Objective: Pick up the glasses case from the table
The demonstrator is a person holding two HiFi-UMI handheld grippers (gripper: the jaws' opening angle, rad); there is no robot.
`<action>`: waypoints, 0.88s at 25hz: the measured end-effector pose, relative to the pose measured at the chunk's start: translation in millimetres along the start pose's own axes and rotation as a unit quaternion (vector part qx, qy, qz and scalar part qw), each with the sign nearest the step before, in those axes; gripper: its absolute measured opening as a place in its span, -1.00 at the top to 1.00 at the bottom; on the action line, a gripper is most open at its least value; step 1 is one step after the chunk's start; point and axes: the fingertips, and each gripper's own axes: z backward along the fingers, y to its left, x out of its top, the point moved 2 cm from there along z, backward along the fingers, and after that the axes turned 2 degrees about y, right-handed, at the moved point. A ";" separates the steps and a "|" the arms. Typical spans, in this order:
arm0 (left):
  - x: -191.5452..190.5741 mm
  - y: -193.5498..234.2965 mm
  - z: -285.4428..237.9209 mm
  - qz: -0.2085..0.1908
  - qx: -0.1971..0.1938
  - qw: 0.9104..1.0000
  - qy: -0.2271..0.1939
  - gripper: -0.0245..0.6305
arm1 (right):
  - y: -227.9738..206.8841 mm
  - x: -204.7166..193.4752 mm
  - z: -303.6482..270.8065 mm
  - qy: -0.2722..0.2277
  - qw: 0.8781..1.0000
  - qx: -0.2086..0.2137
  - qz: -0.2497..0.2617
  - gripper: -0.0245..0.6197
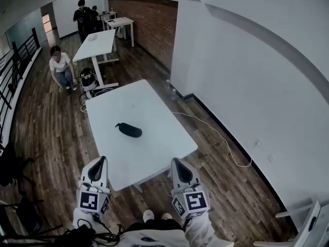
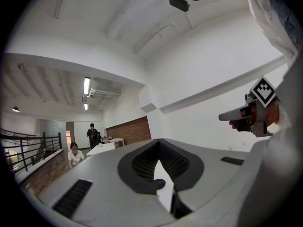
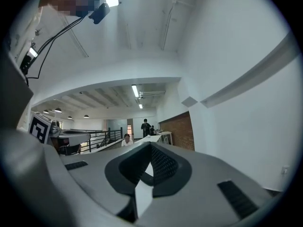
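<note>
A black, oblong glasses case [image 1: 128, 129] lies alone near the middle of the white table [image 1: 154, 153]. Both grippers hover level off the table's near edge, well short of the case. My left gripper [image 1: 101, 161] sits at the near left corner with its jaws together and nothing in them. My right gripper [image 1: 176, 162] is at the near right, also with its jaws together and empty. In the left gripper view the left gripper [image 2: 159, 144] has its dark pads meeting, with white tabletop showing through the slit below. The right gripper view shows the right gripper [image 3: 150, 146] the same way.
A white wall [image 1: 247, 76] runs along the right, with a white cable [image 1: 221, 135] on the wooden floor beside the table. Beyond the table a person crouches [image 1: 61, 68] by a bag [image 1: 88, 78]. More white tables [image 1: 97, 42] and a standing person [image 1: 82, 17] are further back. A railing [image 1: 15, 66] runs along the left.
</note>
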 end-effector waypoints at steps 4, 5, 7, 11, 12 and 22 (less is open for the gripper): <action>-13.5 7.3 -28.7 -0.016 -0.003 1.000 0.026 0.92 | 1.7 -8.2 -40.1 0.006 1.000 0.022 0.001 0.94; -16.9 9.2 -35.7 -0.024 0.000 0.999 0.034 0.92 | 0.7 -11.1 -47.6 0.009 1.000 0.026 -0.001 0.94; -23.7 16.5 -47.1 -0.027 0.010 0.999 0.038 0.87 | -2.3 -17.9 -57.5 0.019 0.999 0.035 -0.008 0.94; -37.9 24.6 -64.8 -0.006 0.012 0.998 0.062 0.80 | -14.8 -27.7 -64.5 0.030 0.999 0.035 -0.022 0.94; -40.2 24.6 -70.6 -0.004 0.011 0.998 0.067 0.73 | -19.2 -29.6 -66.5 0.031 0.999 0.033 -0.023 0.94; -68.8 8.9 -125.2 -0.011 -0.036 0.993 0.112 0.14 | -56.3 -40.3 -82.4 0.048 0.998 0.020 -0.027 0.94</action>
